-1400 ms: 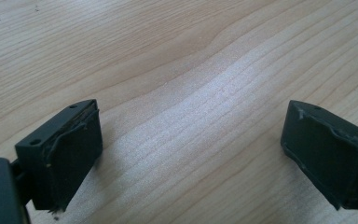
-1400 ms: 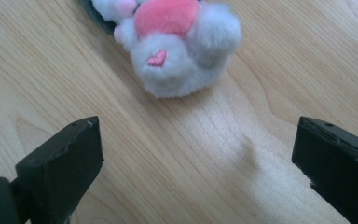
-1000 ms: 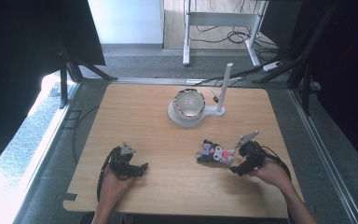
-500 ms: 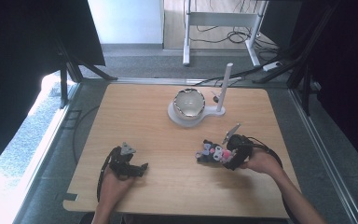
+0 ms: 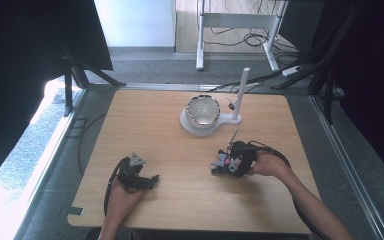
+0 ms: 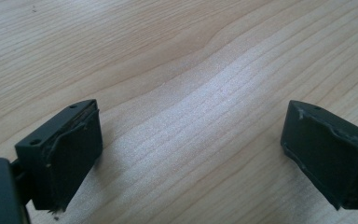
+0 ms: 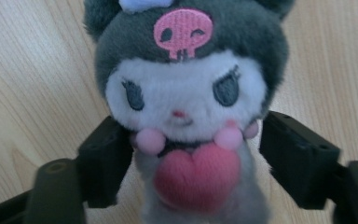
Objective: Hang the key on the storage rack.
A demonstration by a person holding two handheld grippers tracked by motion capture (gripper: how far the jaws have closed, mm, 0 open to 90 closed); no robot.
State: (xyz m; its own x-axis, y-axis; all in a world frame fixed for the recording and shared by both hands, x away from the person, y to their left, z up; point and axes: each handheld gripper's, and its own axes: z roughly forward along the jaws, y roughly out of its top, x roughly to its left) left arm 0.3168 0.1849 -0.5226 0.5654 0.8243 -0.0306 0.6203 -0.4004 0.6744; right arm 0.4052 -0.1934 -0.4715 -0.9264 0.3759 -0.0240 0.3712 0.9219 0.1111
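Note:
A small plush toy (image 7: pixel 186 88) with a dark hood, a white face, a pink skull patch and a pink heart lies on the wooden table (image 5: pixel 145 125). My right gripper (image 7: pixel 193 158) has its jaws on either side of the toy's body. They have just been closing, and the pads now touch its sides. From above, the toy (image 5: pixel 220 163) sticks out to the left of the right gripper (image 5: pixel 228 164) at the table's right front. My left gripper (image 6: pixel 191 154) rests open over bare wood at the left front (image 5: pixel 151 180).
A shiny bowl (image 5: pixel 203 111) sits on a white base with an upright white post (image 5: pixel 241 92) at the table's far middle. Dark frames and cables surround the table.
The right hand has moved left to the plush toy and its jaws now flank it. The left hand has stayed put.

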